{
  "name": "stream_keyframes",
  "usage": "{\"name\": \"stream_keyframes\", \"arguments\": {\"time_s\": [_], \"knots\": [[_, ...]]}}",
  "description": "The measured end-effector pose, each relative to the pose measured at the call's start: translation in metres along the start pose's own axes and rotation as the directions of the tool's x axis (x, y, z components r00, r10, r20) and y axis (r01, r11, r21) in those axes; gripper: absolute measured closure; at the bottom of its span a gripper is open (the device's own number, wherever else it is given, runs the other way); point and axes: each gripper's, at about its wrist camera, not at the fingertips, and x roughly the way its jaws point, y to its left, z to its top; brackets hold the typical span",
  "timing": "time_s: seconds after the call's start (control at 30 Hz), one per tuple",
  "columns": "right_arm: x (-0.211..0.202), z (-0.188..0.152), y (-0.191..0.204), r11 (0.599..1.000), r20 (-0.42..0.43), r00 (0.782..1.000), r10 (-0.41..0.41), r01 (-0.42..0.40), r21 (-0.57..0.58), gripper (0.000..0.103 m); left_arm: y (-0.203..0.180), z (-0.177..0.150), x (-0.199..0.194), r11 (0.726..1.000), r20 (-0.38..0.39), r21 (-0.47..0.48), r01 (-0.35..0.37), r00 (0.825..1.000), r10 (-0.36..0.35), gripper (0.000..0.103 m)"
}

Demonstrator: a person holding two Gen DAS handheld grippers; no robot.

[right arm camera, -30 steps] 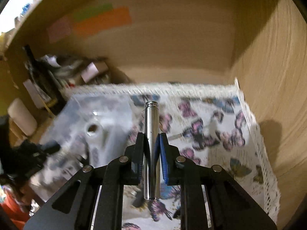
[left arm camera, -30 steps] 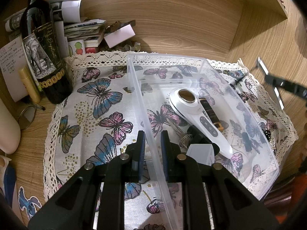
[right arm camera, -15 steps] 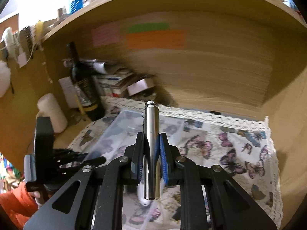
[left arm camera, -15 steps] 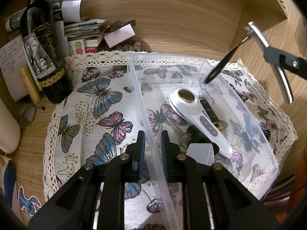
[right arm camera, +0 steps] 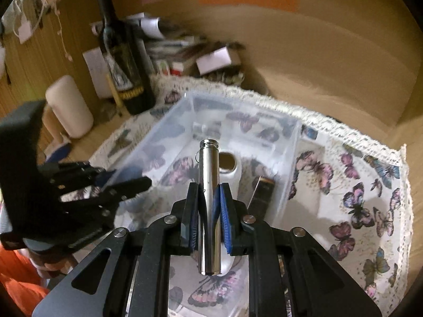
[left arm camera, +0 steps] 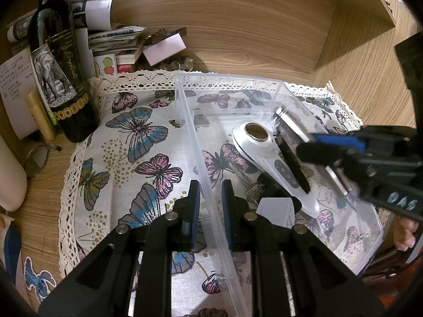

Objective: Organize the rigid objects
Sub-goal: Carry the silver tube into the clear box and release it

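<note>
A clear plastic bin (left arm camera: 264, 82) (right arm camera: 288, 158) sits on a butterfly cloth. Inside lie a white handheld device (left arm camera: 267, 155) (right arm camera: 232, 169), a dark flat stick (left arm camera: 293, 166) (right arm camera: 261, 192), keys (left arm camera: 251, 187) and a white card (left arm camera: 275, 208). My left gripper (left arm camera: 209, 185) is closed around the bin's near left wall; it shows in the right wrist view (right arm camera: 127, 182). My right gripper (right arm camera: 208, 192) is shut on a shiny metal cylinder (right arm camera: 209, 198) (left arm camera: 290, 124) and holds it low over the bin's inside, above the white device.
A dark wine bottle (left arm camera: 60, 66) (right arm camera: 121, 52), stacked papers and small boxes (left arm camera: 116, 42) stand at the back left. A cream roll (right arm camera: 68, 105) stands left. Wooden walls close in behind and to the right. A lace cloth edge (right arm camera: 404, 211) runs at right.
My right gripper has come down from above with the metal cylinder and now hovers inside the bin's outline. My left gripper has stayed on the bin wall.
</note>
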Motion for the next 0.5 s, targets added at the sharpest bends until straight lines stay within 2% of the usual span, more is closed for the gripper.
{"name": "stream_keyframes", "arguments": {"time_s": [0.23, 0.5], "knots": [[0.017, -0.004, -0.001, 1.0, -0.073, 0.997, 0.017, -0.016, 0.008, 0.088, 0.0, 0.0, 0.0, 1.0, 0.0, 0.001, -0.001, 1.0, 0.001, 0.087], [0.0, -0.002, -0.001, 1.0, -0.026, 1.0, -0.008, 0.007, -0.004, 0.088, 0.0, 0.0, 0.0, 1.0, 0.001, 0.0, -0.001, 1.0, 0.001, 0.087]]}}
